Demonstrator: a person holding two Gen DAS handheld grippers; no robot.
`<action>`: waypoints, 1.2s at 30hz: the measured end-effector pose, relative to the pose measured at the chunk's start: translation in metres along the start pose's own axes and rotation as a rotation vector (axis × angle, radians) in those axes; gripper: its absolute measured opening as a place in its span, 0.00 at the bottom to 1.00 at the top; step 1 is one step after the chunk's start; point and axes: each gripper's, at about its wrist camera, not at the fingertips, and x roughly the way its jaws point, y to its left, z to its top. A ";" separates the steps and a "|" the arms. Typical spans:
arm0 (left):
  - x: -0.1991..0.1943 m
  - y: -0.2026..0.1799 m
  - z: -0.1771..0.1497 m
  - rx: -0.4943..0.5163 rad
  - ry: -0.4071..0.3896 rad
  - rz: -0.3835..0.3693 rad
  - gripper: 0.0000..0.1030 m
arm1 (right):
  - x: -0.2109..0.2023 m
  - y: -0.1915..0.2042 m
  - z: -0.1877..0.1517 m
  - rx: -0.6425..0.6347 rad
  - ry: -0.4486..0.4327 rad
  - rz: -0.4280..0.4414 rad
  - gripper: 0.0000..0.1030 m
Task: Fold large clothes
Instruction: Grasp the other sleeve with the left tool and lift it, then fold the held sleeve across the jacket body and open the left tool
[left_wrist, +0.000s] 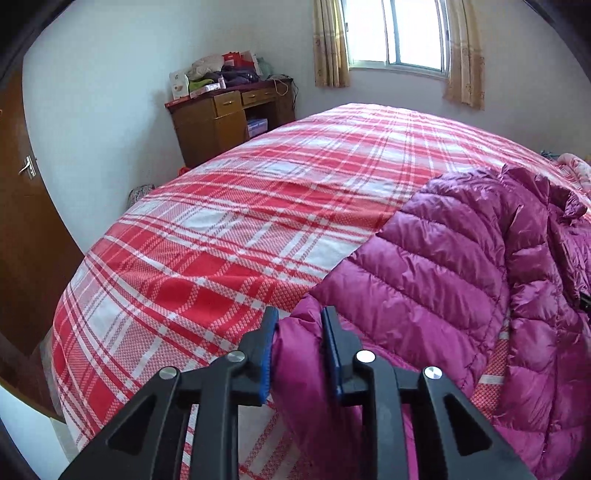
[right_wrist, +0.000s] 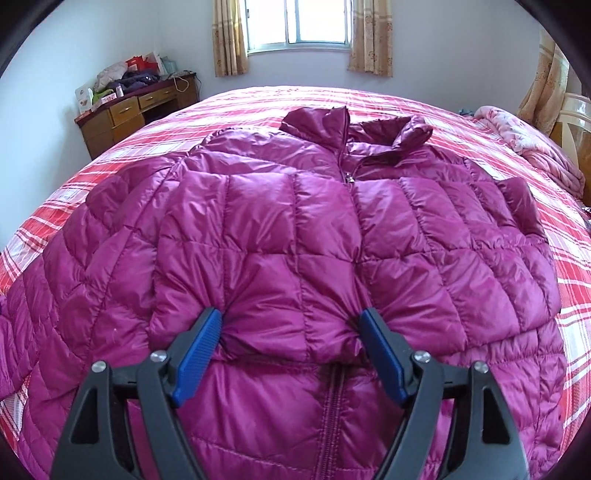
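Jacket count is one: a magenta puffer jacket (right_wrist: 295, 229) spread on the plaid bed (left_wrist: 221, 229). My left hand-held gripper (left_wrist: 300, 325) is pinching its sleeve cuff, tilted down. My right hand-held gripper (right_wrist: 291, 328) is spread wide, blue pads (right_wrist: 201, 343) pressing into the folded-up hem. Farther back, one wooden desk (left_wrist: 225, 118), one window (right_wrist: 317, 22).
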 end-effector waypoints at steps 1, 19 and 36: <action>-0.002 0.002 0.002 -0.002 -0.007 -0.004 0.20 | 0.000 0.000 0.000 0.000 -0.001 0.000 0.78; -0.046 0.026 0.088 0.043 -0.171 -0.005 0.15 | -0.038 -0.014 -0.005 0.005 -0.016 0.085 0.79; -0.109 -0.064 0.136 0.128 -0.250 -0.240 0.12 | -0.089 -0.057 -0.030 0.006 -0.035 -0.008 0.79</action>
